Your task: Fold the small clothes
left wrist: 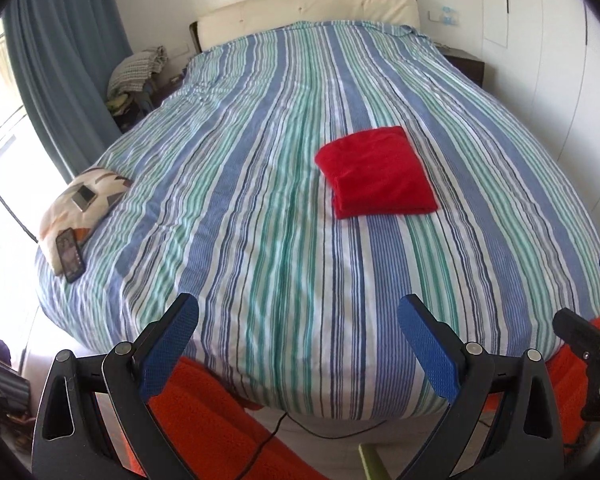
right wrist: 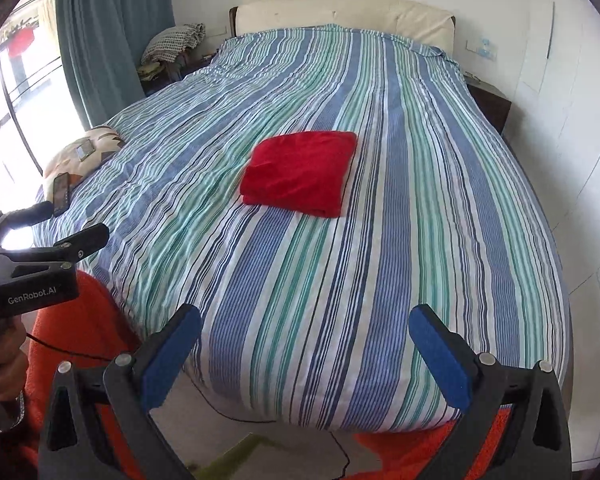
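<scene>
There it is, the red garment, lying folded into a neat squarish packet on the striped bedspread, well ahead of both your grippers and apart from everything else. From your left gripper it sits forward and off to the right; from your right gripper it sits forward and a touch to the left. Its edges look squared and the layers stacked, with one fold line showing along the near side.

Both grippers hang back at the foot of the bed, neither touching cloth. Your left gripper is released, jaws spread wide with nothing between the blue pads. Your right gripper is the same, jaws apart and empty.

My read: this fold looks finished, or very nearly, and you're in the pause after the last crease. If another piece is to come, I can't see one on the bed from here. Orange fabric shows low beneath the grippers, but whether that's clothing to fold or something you're wearing, I can't tell.

Further out, off to the far left of your left gripper, a patterned cushion rests at the bed's edge with a phone leaning at its near end. Keep clear of those. If you go back to the packet, come in low and level, and pinch only the top layers.
</scene>
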Demonstrator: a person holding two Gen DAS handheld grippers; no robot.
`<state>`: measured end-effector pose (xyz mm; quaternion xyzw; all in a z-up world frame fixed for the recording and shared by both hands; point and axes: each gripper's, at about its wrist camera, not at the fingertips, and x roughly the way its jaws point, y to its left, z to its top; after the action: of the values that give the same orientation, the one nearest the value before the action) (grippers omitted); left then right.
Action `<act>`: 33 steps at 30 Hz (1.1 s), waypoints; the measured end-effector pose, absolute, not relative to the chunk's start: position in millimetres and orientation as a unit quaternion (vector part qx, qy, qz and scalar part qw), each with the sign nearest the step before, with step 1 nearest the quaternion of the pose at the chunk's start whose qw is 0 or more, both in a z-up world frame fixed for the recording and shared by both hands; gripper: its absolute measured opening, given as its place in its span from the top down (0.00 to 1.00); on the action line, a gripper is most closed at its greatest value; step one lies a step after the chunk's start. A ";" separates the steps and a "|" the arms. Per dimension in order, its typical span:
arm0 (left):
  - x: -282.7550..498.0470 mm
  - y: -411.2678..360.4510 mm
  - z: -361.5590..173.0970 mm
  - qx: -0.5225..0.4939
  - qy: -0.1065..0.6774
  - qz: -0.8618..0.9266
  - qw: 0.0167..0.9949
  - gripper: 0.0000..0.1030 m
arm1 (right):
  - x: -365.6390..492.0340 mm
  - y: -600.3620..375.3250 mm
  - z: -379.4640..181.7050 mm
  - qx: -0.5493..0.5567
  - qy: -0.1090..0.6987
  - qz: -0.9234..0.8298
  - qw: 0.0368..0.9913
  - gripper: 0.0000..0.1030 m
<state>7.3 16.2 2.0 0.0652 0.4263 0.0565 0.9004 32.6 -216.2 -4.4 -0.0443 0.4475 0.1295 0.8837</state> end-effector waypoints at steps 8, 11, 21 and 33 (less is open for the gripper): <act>-16.5 19.0 1.2 0.064 0.453 0.037 0.888 0.02 | 6.4 -209.8 1.8 -0.044 0.460 0.130 0.877 0.01; -27.0 20.4 3.5 0.067 0.460 0.028 0.885 0.02 | -1.7 -213.2 16.7 -0.033 0.455 0.129 0.880 0.01; -52.2 28.8 15.7 0.081 0.451 0.030 0.888 0.02 | -18.4 -217.4 36.4 -0.041 0.460 0.129 0.878 0.01; -57.4 29.1 23.4 0.071 0.447 0.020 0.891 0.02 | -27.5 -218.7 35.9 -0.051 0.463 0.118 0.877 0.01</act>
<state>-57.4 29.1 23.4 0.0712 0.4471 0.0204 0.8914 -27.5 -218.7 35.9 -0.0515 0.4628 0.1180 0.8771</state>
